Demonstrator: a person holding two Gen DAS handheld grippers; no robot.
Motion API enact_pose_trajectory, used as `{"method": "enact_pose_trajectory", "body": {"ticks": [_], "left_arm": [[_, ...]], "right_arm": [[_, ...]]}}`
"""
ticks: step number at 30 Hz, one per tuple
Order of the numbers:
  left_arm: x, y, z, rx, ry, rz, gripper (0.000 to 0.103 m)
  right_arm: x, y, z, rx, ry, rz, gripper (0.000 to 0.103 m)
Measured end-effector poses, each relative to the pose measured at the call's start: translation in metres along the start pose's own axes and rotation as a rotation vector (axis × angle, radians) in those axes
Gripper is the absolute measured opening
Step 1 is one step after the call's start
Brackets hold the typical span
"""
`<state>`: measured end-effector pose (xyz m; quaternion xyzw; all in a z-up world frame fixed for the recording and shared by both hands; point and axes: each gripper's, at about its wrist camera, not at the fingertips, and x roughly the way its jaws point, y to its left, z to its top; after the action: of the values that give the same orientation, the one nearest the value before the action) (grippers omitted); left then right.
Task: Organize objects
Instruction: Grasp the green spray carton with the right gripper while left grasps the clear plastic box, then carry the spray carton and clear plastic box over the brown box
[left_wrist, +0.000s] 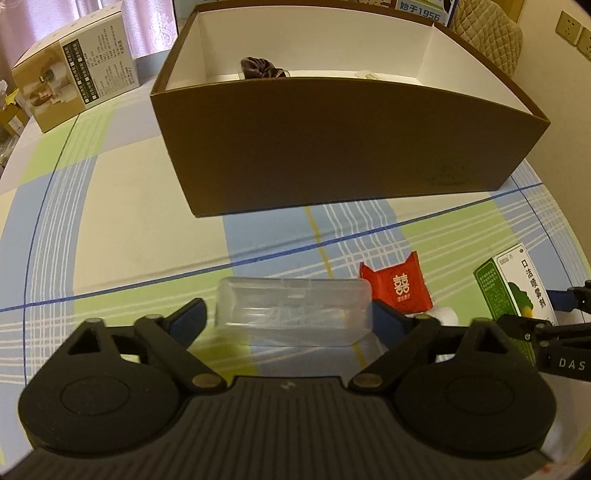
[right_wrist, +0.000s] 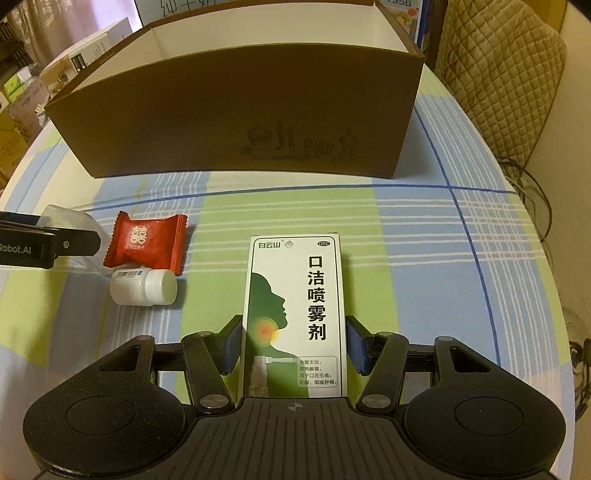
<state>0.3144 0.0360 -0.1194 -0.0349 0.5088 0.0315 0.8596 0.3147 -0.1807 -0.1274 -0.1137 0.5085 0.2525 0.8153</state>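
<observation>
Left jaws: the left gripper (left_wrist: 291, 314) is spread around a clear plastic case (left_wrist: 293, 312) whose long axis runs across the gap; contact unclear.
Right jaws: the right gripper (right_wrist: 293, 345) straddles an upright green-and-white spray carton (right_wrist: 293, 314); grip uncertain.
Destination: brown open cardboard box (left_wrist: 332, 147), beyond both.
Count: one red candy packet (right_wrist: 146, 243), one white pill bottle (right_wrist: 142, 286).

Round table under a plaid cloth (left_wrist: 110, 206), blue, green and cream. Pale curtain (left_wrist: 155, 22) behind, far left. Cream wall (left_wrist: 554, 81) at right with wall sockets (left_wrist: 576, 29). Quilted beige chair back (right_wrist: 498, 81) beside table edge. Warm, dim light.
</observation>
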Motion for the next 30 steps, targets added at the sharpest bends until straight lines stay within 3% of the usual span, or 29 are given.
{"method": "enact_pose_trajectory", "body": {"ticks": [18,30], "left_arm": [[-0.023,0.017,-0.029,-0.009,0.015,0.037,0.083],[-0.051,0.012,-0.061,-0.030,0.027,0.018,0.083]], "right_arm": [[-0.001,0.006,-0.003,-0.068,-0.005,0.006,0.053],[-0.027,0.019,-0.018,-0.099,-0.022,0.081,0.052]]}}
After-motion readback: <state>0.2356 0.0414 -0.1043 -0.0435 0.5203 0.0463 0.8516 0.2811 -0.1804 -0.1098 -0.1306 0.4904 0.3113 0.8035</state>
